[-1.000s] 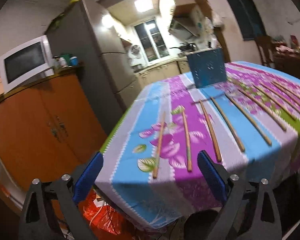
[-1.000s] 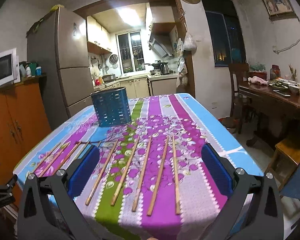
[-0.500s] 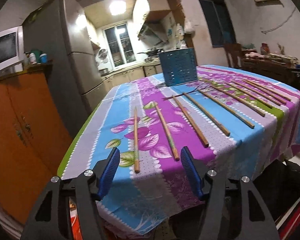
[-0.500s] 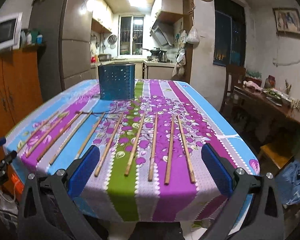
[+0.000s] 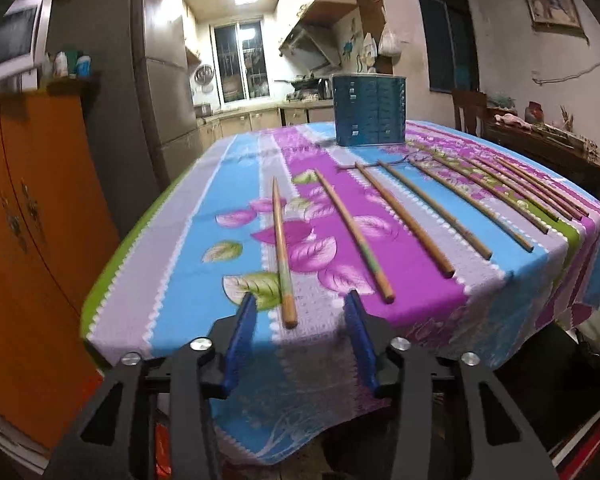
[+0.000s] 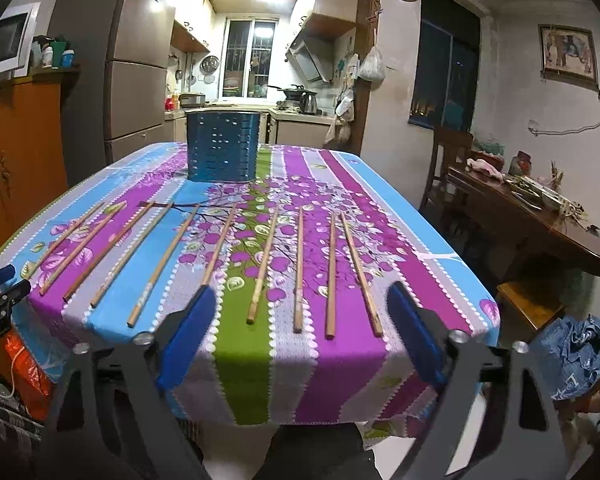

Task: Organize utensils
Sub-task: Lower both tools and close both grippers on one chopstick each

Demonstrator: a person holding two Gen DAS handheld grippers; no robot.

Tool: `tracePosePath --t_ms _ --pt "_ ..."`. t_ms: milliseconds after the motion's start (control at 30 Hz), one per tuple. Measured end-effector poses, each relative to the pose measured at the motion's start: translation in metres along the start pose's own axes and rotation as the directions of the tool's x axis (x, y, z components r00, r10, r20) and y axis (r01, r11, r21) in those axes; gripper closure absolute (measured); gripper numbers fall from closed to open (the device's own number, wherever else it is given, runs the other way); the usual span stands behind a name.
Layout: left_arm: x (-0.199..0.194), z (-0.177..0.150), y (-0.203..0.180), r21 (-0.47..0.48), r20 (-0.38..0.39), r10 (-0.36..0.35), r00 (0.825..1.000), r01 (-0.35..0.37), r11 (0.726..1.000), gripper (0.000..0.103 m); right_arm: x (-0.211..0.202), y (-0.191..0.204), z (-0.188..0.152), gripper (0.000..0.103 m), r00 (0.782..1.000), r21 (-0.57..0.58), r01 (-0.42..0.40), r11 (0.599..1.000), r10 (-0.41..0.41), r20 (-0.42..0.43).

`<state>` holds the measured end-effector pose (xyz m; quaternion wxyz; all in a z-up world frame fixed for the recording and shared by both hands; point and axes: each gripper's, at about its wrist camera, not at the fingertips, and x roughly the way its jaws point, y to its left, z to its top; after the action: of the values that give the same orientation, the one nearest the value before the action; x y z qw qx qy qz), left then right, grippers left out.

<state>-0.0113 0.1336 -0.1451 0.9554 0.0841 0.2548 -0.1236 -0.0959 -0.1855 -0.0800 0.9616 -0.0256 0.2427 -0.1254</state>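
From the left wrist, the left gripper (image 5: 298,306), jaws just narrowing but pinching nothing, straddled the chopstick (image 5: 283,256) nearest the table's (image 5: 180,280) left edge; from the right wrist, the right gripper (image 6: 302,300), jaws also closing yet spread and empty, faced the near-edge row; each should centre before squeezing.

An orange cabinet (image 5: 32,216) stands beside the grey fridge (image 6: 136,80) (a framed picture (image 6: 568,54) hangs opposite).

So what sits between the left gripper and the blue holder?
In the left wrist view, one chopstick on flowered cloth lies between the left gripper and the holder.
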Motion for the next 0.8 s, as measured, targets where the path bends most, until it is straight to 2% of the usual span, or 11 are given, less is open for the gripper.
tracePosePath --t_ms 33,67,167,267,400,567,800 --pt "0.000 -0.001 0.002 -0.011 0.001 -0.006 1.000 0.006 1.000 0.062 0.001 -0.002 -0.002 0.041 1.000 0.000 0.002 1.000 -0.002 -0.007" --pt "0.001 -0.001 0.003 -0.029 0.003 -0.006 1.000 0.006 1.000 0.071 0.001 -0.002 -0.004 0.050 1.000 -0.001 0.006 1.000 -0.006 -0.015" --pt "0.000 -0.004 0.007 -0.064 0.016 0.006 1.000 -0.005 0.998 0.087 0.005 -0.003 -0.010 0.063 0.999 -0.021 0.006 1.000 -0.007 -0.044" --pt "-0.001 -0.006 0.007 -0.075 0.028 0.018 0.999 -0.016 0.997 0.088 0.012 -0.001 -0.015 0.075 0.998 -0.046 -0.009 0.999 0.006 -0.067" --pt "0.000 -0.007 0.002 -0.059 0.043 0.051 0.998 -0.049 0.997 0.088 0.031 -0.002 -0.023 0.078 0.996 -0.047 -0.034 0.998 0.030 -0.089" --pt "0.000 -0.007 -0.002 -0.061 0.050 0.080 0.996 -0.077 0.995 0.088 0.052 -0.011 -0.035 0.078 0.995 -0.026 0.003 1.000 -0.006 -0.096" --pt "0.001 -0.006 -0.006 -0.038 0.055 0.105 0.993 -0.103 0.994 0.088 0.063 -0.016 -0.041 0.088 0.997 -0.020 -0.010 1.000 0.009 -0.071"
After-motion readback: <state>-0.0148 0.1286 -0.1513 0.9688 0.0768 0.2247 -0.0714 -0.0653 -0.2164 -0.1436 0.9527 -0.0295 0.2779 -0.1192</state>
